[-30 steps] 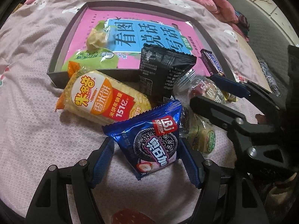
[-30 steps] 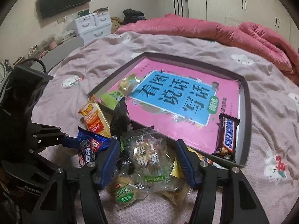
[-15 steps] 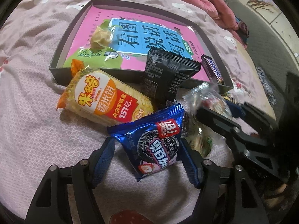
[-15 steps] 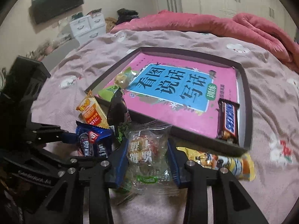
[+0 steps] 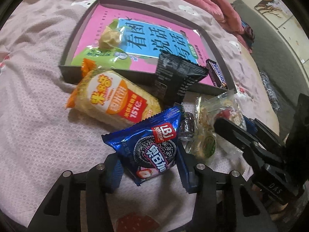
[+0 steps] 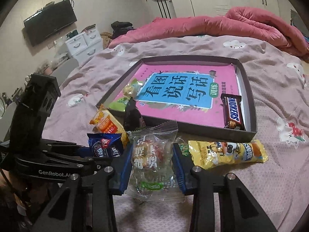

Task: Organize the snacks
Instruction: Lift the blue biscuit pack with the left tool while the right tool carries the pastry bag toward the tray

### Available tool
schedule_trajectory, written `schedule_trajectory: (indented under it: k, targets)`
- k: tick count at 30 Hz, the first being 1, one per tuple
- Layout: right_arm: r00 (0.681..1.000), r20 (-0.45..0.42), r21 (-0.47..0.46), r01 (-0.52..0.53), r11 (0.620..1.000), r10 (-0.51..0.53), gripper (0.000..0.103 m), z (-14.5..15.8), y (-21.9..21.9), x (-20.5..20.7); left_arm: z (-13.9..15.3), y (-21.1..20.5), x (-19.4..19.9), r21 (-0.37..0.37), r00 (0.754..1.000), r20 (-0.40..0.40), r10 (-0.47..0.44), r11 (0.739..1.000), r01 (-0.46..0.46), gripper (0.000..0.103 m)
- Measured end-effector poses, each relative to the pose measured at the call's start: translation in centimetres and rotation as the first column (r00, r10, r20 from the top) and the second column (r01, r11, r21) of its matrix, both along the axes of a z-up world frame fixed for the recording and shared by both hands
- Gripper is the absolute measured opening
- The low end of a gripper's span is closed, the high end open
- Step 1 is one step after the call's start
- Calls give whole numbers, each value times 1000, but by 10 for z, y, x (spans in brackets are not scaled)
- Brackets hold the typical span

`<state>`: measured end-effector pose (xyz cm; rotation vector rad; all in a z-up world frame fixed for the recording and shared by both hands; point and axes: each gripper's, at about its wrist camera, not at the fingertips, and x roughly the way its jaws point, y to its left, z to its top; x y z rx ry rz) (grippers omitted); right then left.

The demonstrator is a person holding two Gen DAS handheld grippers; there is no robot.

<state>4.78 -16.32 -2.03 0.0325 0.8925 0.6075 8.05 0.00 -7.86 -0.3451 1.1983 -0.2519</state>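
Gripping two packets at once: left gripper jaws are closing around the blue cookie packet, pads at its edges; right gripper pinches the clear snack bag. Both lie on the bedspread just before the tray. Judgement: lift each clear of the pile before carrying, squeezing lightly. Only the right view shows the yellow packet; the left shows the black packet face-on.

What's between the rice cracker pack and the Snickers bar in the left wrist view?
The black snack packet, propped over the tray's near wall, sits between the rice cracker pack and the Snickers bar. Left wrist view shows it best.
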Motion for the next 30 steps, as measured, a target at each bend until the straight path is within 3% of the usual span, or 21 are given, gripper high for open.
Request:
schedule_trajectory:
  k: [30]
  targets:
    - [998, 42, 62, 45, 997, -48, 39, 25, -3, -11, 53, 21, -19, 61, 982, 181, 50, 996, -62, 50]
